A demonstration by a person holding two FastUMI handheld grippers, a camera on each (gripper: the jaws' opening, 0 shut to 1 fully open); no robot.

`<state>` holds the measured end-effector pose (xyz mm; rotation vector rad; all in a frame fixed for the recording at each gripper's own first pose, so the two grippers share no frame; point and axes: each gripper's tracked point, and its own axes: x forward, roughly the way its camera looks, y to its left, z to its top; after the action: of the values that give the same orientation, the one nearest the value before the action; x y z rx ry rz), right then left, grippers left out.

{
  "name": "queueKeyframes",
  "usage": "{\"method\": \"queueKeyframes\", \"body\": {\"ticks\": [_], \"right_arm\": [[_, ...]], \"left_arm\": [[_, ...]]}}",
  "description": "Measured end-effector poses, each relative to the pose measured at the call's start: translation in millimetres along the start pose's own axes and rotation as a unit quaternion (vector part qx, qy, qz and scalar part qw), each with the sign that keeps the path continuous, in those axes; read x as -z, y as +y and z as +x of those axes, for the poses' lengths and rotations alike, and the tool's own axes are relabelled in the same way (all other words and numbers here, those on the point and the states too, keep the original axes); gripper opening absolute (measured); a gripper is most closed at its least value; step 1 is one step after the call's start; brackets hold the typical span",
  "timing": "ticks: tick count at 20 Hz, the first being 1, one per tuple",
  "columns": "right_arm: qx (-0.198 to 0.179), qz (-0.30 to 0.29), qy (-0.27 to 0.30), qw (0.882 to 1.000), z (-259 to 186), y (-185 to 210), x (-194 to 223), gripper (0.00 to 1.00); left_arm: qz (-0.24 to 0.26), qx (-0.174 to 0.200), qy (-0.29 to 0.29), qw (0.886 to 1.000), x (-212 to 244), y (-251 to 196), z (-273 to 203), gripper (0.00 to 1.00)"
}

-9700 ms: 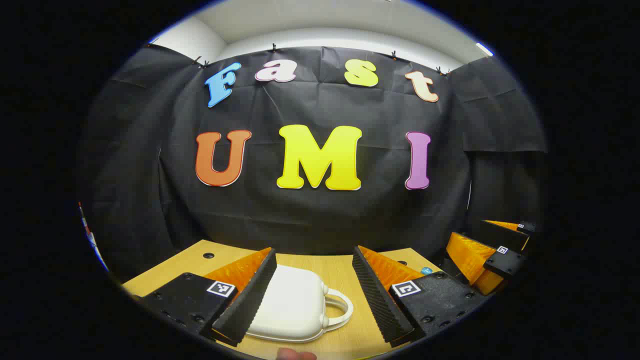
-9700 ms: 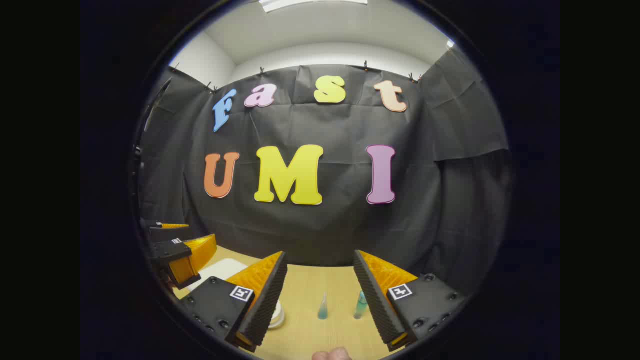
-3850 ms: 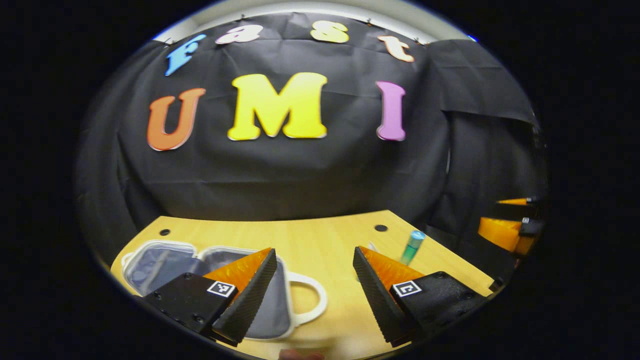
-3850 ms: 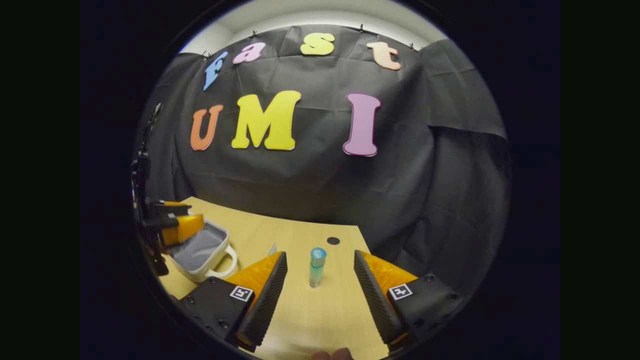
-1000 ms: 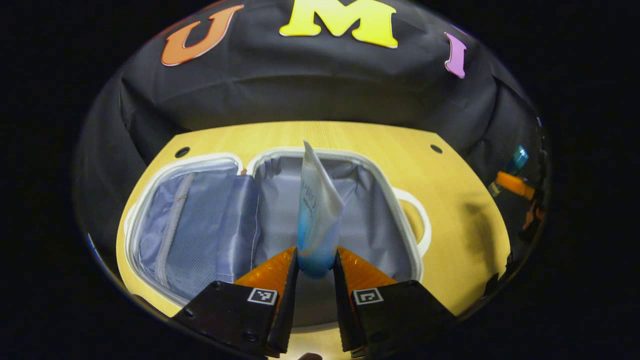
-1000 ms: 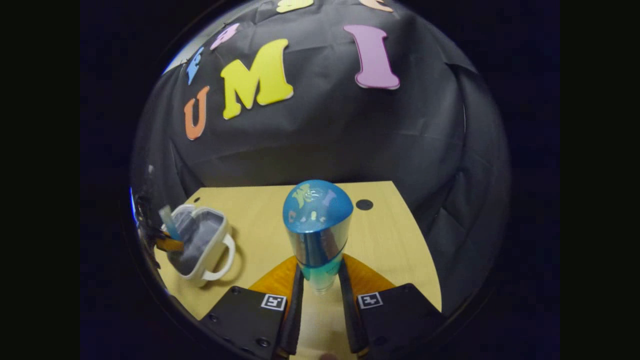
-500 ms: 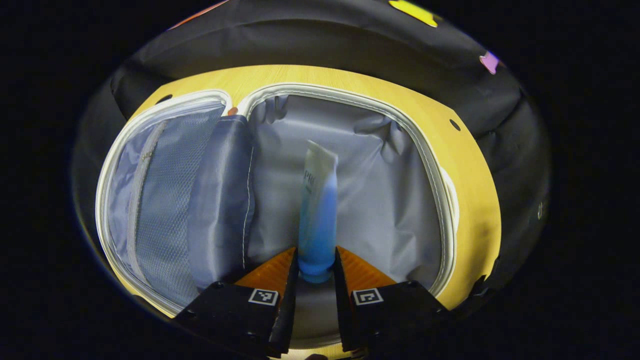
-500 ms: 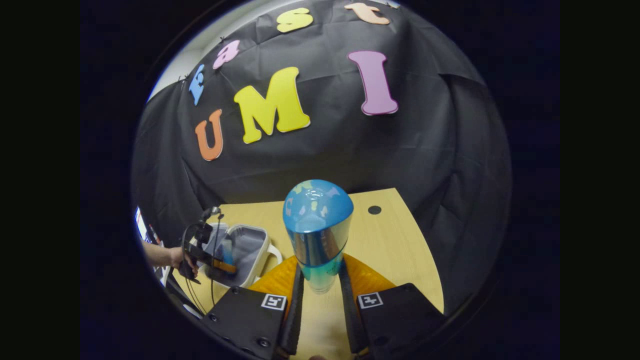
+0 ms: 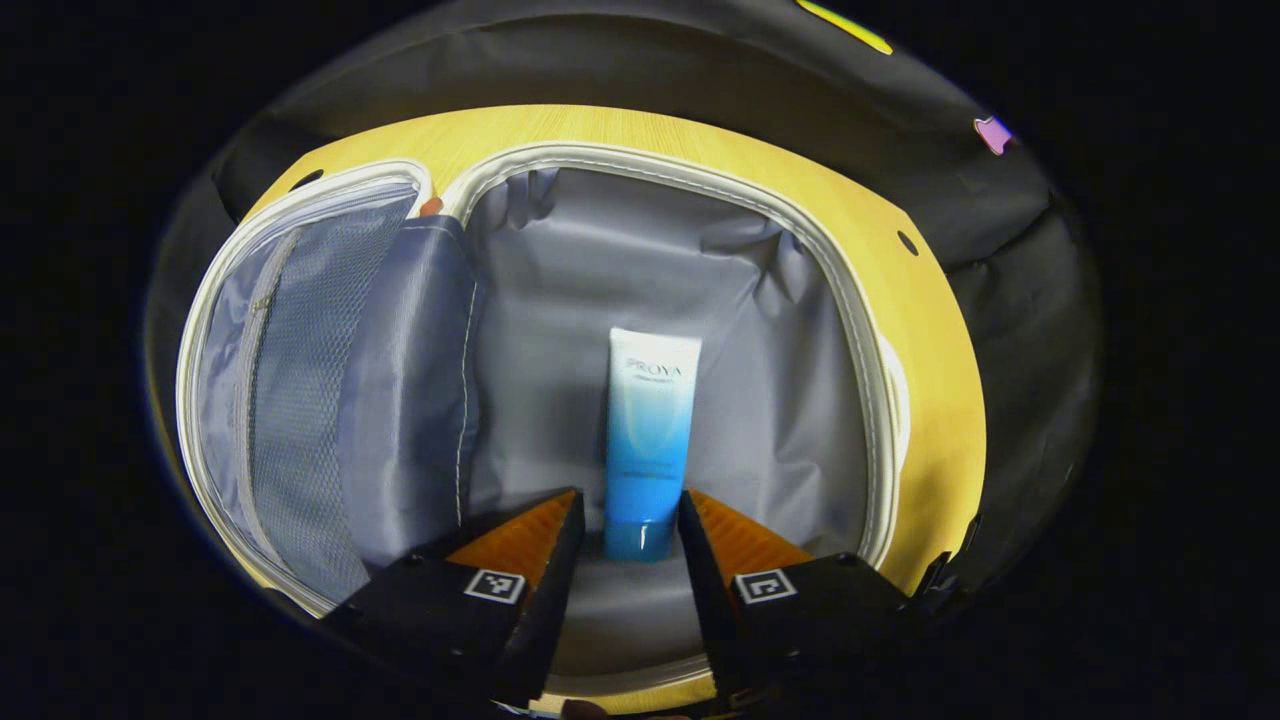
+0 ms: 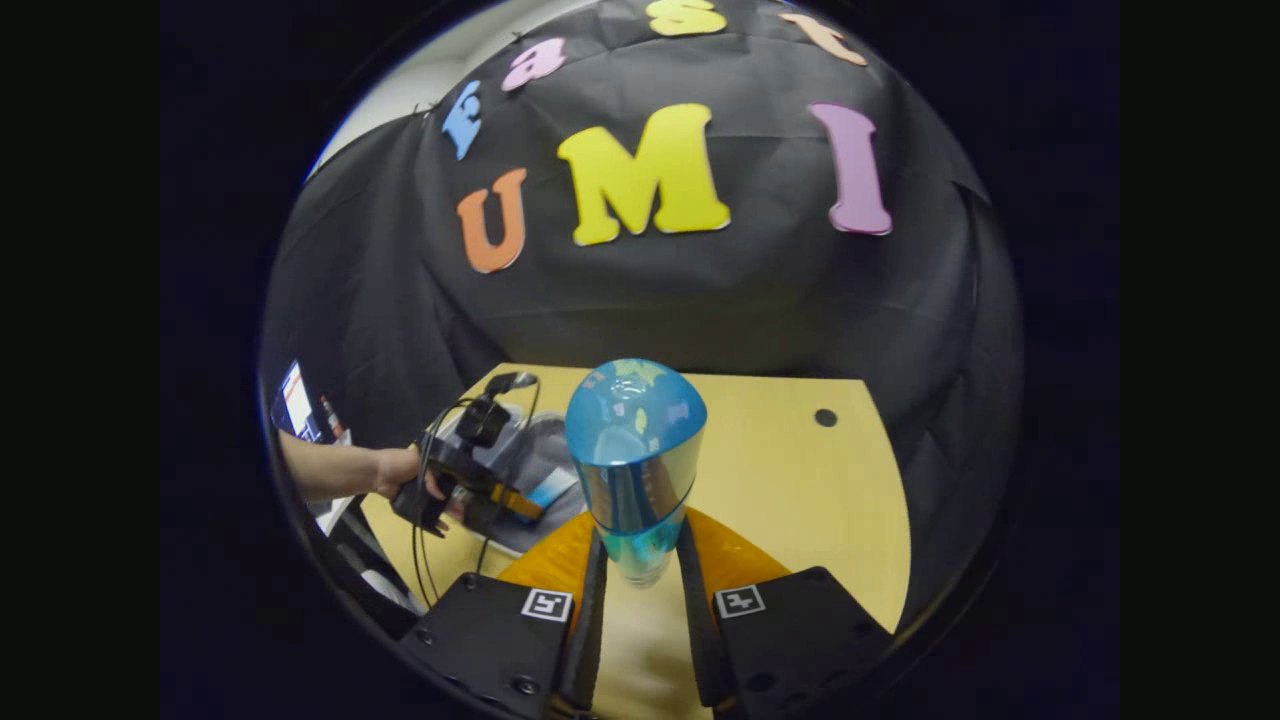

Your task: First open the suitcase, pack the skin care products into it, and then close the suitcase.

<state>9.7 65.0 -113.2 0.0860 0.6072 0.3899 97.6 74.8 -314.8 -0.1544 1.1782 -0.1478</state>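
Left gripper view shows my left hand-held gripper with its jaws parted, a small gap on each side of the tube. Half a second ago both fingers were still pressing on the tube's cap end; now they have let go, and the tube lies flat on the grey lining in the right half of the suitcase, its cap end towards me and between the fingertips. The suitcase is open flat on the counter, and the left half with the mesh pocket has nothing in it that I can see. I judge that the first skin care product is now packed, and this hand only needs to draw back without touching the tube again.

Right gripper view shows my right hand-held gripper closed on the bottle, both fingers pressing on its lower part, the rounded blue cap pointing away from me. The bottle is held above the counter, not standing on it. A second ago the suitcase was far at the left edge of this view; now it sits nearer to the middle, just behind the bottle, with the left hand-held gripper and the hand that holds it over the case. So I think the bottle is already on its way there. The closing step is not yet begun.
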Motion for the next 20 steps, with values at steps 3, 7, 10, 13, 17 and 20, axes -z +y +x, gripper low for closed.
{"method": "queueKeyframes", "body": {"ticks": [3, 7, 10, 13, 17, 20], "right_arm": [[-0.041, -0.016, 0.033, 0.998, 43, 41, 5, 0.35], [-0.098, -0.009, 0.11, 0.989, 120, 104, 32, 0.35], [-0.081, 0.0, 0.16, 0.984, 183, 123, 55, 0.35], [-0.034, 0.024, 0.214, 0.976, 226, 128, 88, 0.35], [0.026, 0.086, 0.267, 0.96, 247, 119, 124, 0.35], [0.069, 0.118, 0.286, 0.949, 258, 105, 128, 0.35]], "left_arm": [[0.007, -0.015, -0.081, 0.997, -17, 4, -37, 0.89], [0.001, -0.046, -0.215, 0.976, -21, 33, -112, 1.0], [-0.027, -0.083, -0.256, 0.963, 8, 71, -150, 0.99], [-0.081, -0.078, -0.27, 0.956, 52, 94, -173, 1.0], [-0.132, -0.089, -0.272, 0.949, 92, 125, -199, 0.99], [-0.143, -0.087, -0.278, 0.946, 111, 132, -210, 0.99]]}}
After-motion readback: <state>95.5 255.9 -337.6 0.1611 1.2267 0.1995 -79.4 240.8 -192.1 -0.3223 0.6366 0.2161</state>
